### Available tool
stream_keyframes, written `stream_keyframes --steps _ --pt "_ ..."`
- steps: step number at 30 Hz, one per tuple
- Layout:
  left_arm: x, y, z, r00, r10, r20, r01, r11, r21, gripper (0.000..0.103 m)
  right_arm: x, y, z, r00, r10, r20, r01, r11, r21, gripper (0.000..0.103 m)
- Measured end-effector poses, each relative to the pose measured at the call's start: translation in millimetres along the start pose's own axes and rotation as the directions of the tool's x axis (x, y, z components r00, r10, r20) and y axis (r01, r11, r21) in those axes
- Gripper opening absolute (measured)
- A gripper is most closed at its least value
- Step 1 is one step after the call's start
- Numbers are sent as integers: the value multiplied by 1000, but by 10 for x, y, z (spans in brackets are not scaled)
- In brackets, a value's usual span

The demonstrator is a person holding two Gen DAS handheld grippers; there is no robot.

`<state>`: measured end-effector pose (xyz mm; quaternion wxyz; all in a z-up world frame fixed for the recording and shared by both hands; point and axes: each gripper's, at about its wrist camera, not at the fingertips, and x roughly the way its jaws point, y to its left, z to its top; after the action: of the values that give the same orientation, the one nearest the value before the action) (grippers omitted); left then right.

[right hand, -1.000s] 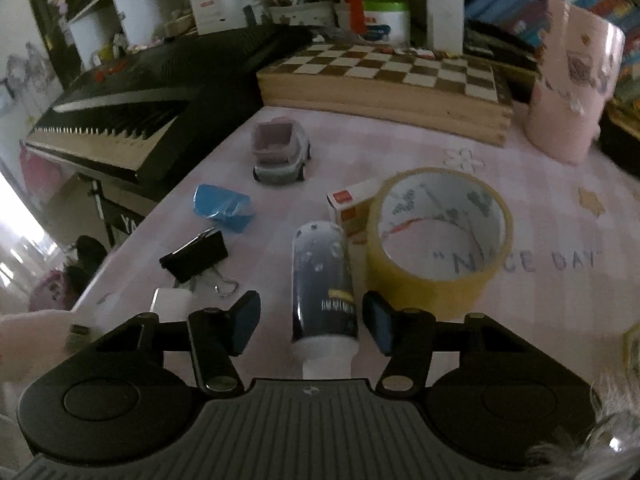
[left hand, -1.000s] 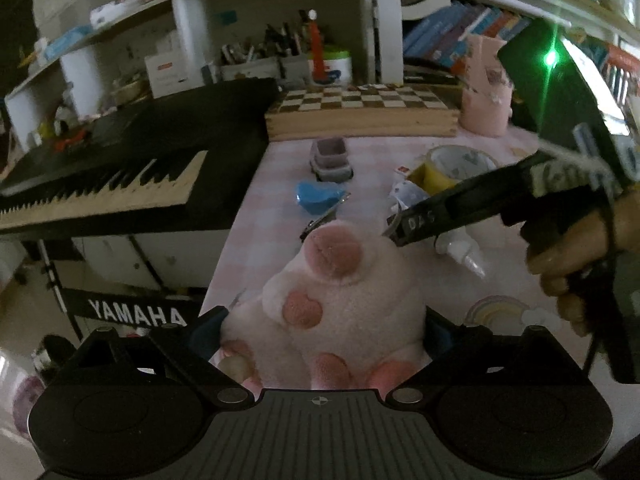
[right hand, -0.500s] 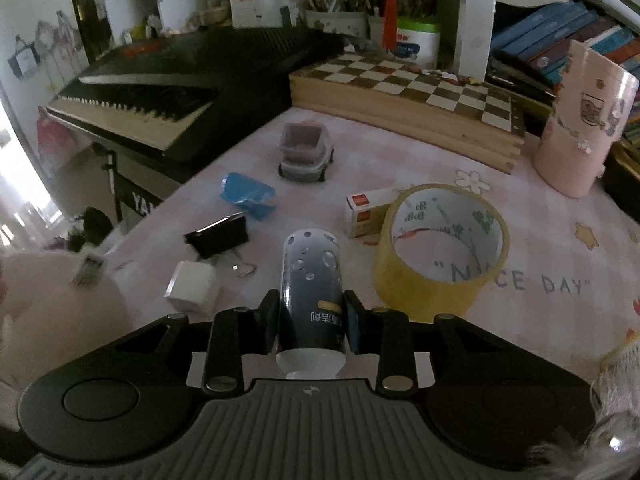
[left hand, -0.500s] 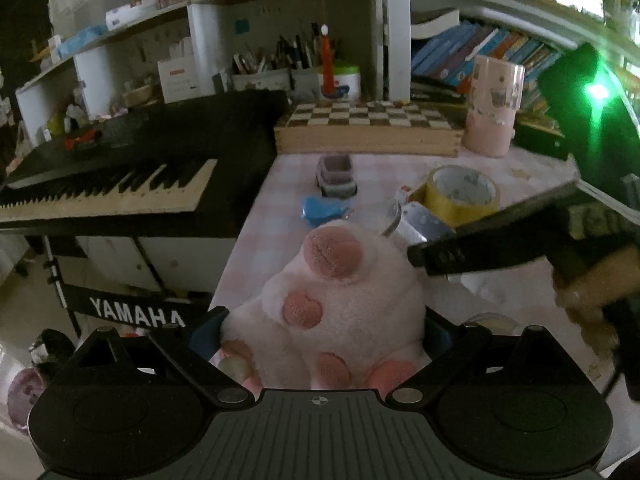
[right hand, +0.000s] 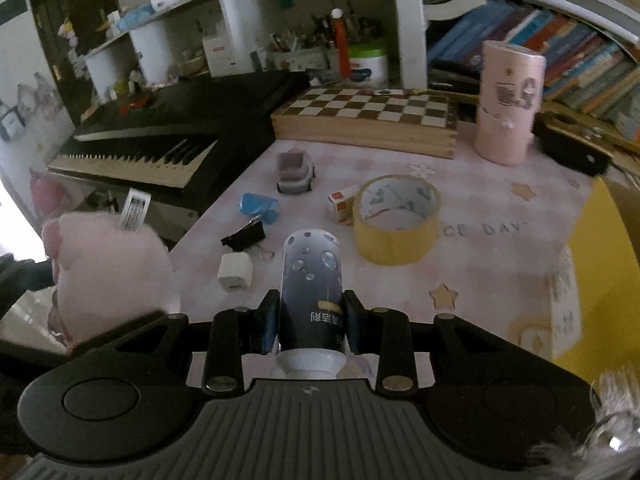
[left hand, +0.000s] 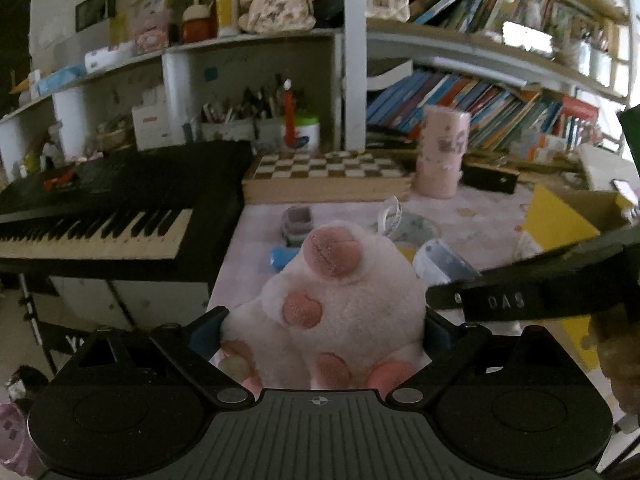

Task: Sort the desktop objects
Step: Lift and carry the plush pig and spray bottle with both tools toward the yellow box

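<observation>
Carrying: left tool [left hand: 324, 328] grips the plush toy [left hand: 340, 300], right tool [right hand: 308, 322] clamps the bottle [right hand: 312, 280]; next, drop both into the yellow box [right hand: 600, 264].

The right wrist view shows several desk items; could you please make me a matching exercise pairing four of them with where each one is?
Things:
1. dark cylindrical tube with white cap
2. yellow roll of packing tape
3. black metal binder clip
4. tall pink paper-wrapped cylinder

Places:
A. beside the wooden chessboard
B. just beyond the white charger cube
C. between the right hand-held gripper's pads
D. touching the small orange-and-white box

Pairs: 1-C, 2-D, 3-B, 4-A
</observation>
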<state>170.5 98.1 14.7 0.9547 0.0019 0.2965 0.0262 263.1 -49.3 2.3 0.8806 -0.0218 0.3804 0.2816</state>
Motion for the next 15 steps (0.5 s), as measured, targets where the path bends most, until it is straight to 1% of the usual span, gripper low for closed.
stream_keyframes --steps 4,10,15 --pt "-114 20 -66 1000 -26 8 26 1000 -14 97 -172 70 -149 1000 -6 -9 6 1000 29 30" --pt "-280 24 -188 998 -55 10 55 998 21 97 -341 201 -405 999 -36 -29 37 998 58 30" --pt "-445 76 -300 997 -80 10 80 996 36 97 -509 348 -569 997 -74 -13 75 995 68 30"
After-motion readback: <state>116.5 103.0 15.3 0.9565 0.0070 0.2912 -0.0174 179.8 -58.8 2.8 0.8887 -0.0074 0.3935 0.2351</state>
